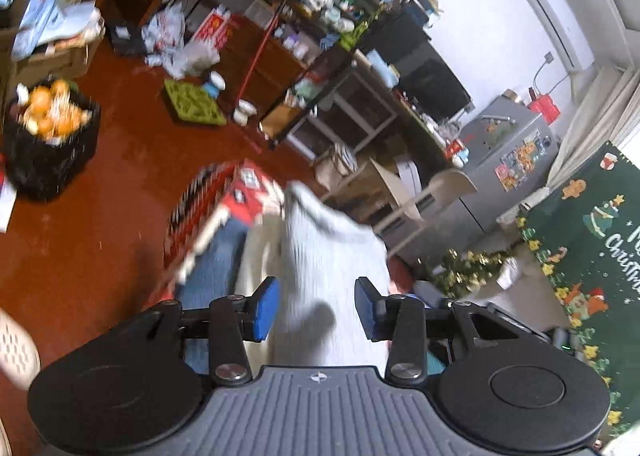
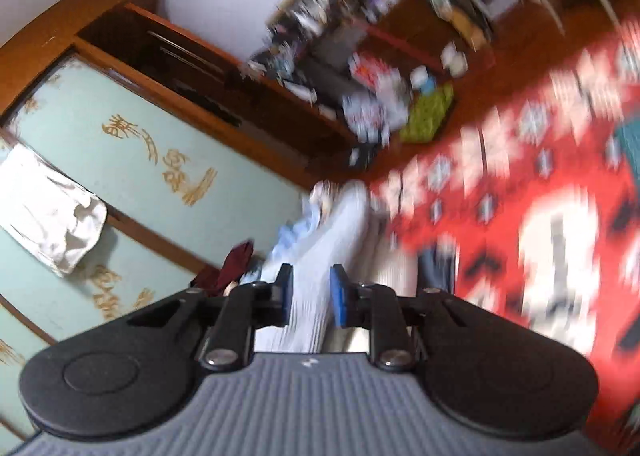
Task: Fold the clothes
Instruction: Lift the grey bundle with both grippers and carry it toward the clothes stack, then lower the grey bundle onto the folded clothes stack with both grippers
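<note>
Left tongs (image 1: pixel 316 308): wide apart, nothing gripped; pale garment (image 1: pixel 332 252) beneath.
Right tongs (image 2: pixel 311 290): narrow gap, pale garment between; grip cannot be confirmed.
Red patterned cloth (image 2: pixel 520 195): alongside, blurred.

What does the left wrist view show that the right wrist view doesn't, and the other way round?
Only the left wrist view shows the black crate of oranges, the grey fridge and the green Christmas banner. Only the right wrist view shows the pale green cabinet doors with gold lettering and the white cloth hanging on them. Both show the pale ribbed garment ahead of each tool, the red patterned cover and the green tray on the floor.
</note>
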Demonstrator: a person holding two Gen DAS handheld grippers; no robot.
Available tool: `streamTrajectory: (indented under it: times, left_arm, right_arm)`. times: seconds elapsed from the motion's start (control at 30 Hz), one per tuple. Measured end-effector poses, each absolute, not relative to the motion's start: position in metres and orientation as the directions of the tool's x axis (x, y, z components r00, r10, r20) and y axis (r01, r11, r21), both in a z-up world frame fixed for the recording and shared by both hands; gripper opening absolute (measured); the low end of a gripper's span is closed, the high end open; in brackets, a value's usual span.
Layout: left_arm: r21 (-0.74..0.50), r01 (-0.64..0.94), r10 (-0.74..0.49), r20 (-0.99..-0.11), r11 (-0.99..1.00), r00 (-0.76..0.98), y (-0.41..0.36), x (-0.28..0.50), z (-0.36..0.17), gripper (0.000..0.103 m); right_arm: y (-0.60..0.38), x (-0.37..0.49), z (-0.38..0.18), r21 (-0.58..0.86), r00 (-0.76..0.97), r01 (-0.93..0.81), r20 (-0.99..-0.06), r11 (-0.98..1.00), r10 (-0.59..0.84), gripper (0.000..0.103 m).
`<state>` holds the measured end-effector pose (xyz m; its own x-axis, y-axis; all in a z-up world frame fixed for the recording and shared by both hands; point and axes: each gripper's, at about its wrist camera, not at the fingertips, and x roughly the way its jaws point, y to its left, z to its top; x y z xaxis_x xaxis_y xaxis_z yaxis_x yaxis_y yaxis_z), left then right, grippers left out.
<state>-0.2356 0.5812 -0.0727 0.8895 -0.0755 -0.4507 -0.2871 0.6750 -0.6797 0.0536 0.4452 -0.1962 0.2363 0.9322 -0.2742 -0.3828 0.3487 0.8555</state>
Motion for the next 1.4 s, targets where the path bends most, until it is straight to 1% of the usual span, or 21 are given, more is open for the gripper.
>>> streamTrajectory:
  times: [0.13, 0.2, 0.33, 0.43, 0.6, 0.67, 0.7, 0.8, 0.83, 0.93, 1.03, 1.07, 1.13, 1.17, 1.2, 1.33, 1.4]
  left_arm:
    - [-0.666, -0.31, -0.081, -0.488, 0.679, 0.869, 0.562, -0.256, -0.074, 0.044]
    - [-0.675, -0.321, -0.084, -0.494, 0.664, 0.866, 0.557, -0.264, -0.077, 0.044]
    - [-0.722, -0.333, -0.085, -0.475, 0.607, 0.876, 0.552, -0.276, -0.087, 0.044]
    - [-0.756, -0.328, -0.094, -0.455, 0.566, 0.886, 0.546, -0.28, -0.093, 0.044]
    - [-0.79, -0.32, -0.099, -0.429, 0.523, 0.898, 0.533, -0.286, -0.1, 0.045]
    - [-0.804, -0.32, -0.103, -0.423, 0.502, 0.9, 0.529, -0.287, -0.105, 0.045]
    - [-0.81, -0.32, -0.105, -0.42, 0.492, 0.901, 0.527, -0.287, -0.108, 0.045]
    - [-0.828, -0.314, -0.109, -0.405, 0.465, 0.908, 0.52, -0.288, -0.114, 0.045]
    - [-0.835, -0.311, -0.109, -0.399, 0.455, 0.91, 0.517, -0.288, -0.116, 0.045]
    - [-0.854, -0.311, -0.084, -0.377, 0.417, 0.923, 0.511, -0.288, -0.12, 0.045]
    - [-0.89, -0.287, -0.05, -0.325, 0.355, 0.945, 0.508, -0.29, -0.124, 0.043]
    - [-0.896, -0.28, -0.039, -0.312, 0.346, 0.949, 0.506, -0.289, -0.124, 0.042]
    - [-0.903, -0.274, -0.028, -0.3, 0.332, 0.954, 0.502, -0.287, -0.125, 0.035]
    - [-0.904, -0.276, -0.025, -0.3, 0.325, 0.954, 0.5, -0.285, -0.127, 0.028]
    - [-0.909, -0.277, -0.021, -0.298, 0.312, 0.954, 0.5, -0.285, -0.128, 0.027]
    - [-0.945, -0.254, -0.024, -0.264, 0.206, 0.964, 0.503, -0.287, -0.142, 0.025]
    - [-0.953, -0.25, -0.037, -0.259, 0.171, 0.965, 0.502, -0.286, -0.146, 0.029]
  right_arm:
    - [0.443, 0.032, -0.217, 0.89, 0.185, -0.315, -0.283, 0.33, 0.941, 0.024]
    - [0.444, 0.023, -0.224, 0.91, 0.162, -0.282, -0.267, 0.304, 0.95, 0.025]
    - [0.449, -0.002, -0.237, 0.927, 0.103, -0.249, -0.263, 0.281, 0.959, 0.038]
    - [0.45, -0.022, -0.248, 0.932, 0.084, -0.227, -0.269, 0.282, 0.959, 0.039]
    - [0.447, -0.046, -0.265, 0.959, 0.057, -0.152, -0.233, 0.24, 0.971, 0.038]
    - [0.45, -0.053, -0.267, 0.959, 0.048, -0.158, -0.23, 0.235, 0.972, 0.038]
    - [0.452, -0.056, -0.268, 0.958, 0.046, -0.164, -0.231, 0.236, 0.972, 0.038]
    - [0.457, -0.06, -0.272, 0.958, 0.038, -0.155, -0.239, 0.242, 0.97, 0.015]
    - [0.457, -0.061, -0.272, 0.958, 0.045, -0.152, -0.24, 0.244, 0.97, 0.013]
    - [0.453, -0.066, -0.273, 0.97, 0.058, -0.109, -0.211, 0.217, 0.976, 0.012]
    - [0.451, -0.067, -0.278, 0.983, 0.058, -0.029, -0.179, 0.181, 0.982, 0.012]
    - [0.45, -0.067, -0.28, 0.986, 0.058, -0.003, -0.168, 0.169, 0.984, 0.012]
    - [0.451, -0.067, -0.285, 0.988, 0.054, 0.035, -0.15, 0.148, 0.987, 0.012]
    - [0.452, -0.067, -0.288, 0.989, 0.052, 0.054, -0.14, 0.138, 0.989, 0.012]
    - [0.452, -0.067, -0.291, 0.989, 0.051, 0.073, -0.129, 0.125, 0.99, 0.012]
    - [0.451, -0.066, -0.299, 0.989, 0.044, 0.082, -0.131, 0.127, 0.99, 0.012]
    - [0.449, -0.067, -0.302, 0.988, 0.053, 0.089, -0.134, 0.129, 0.99, 0.012]
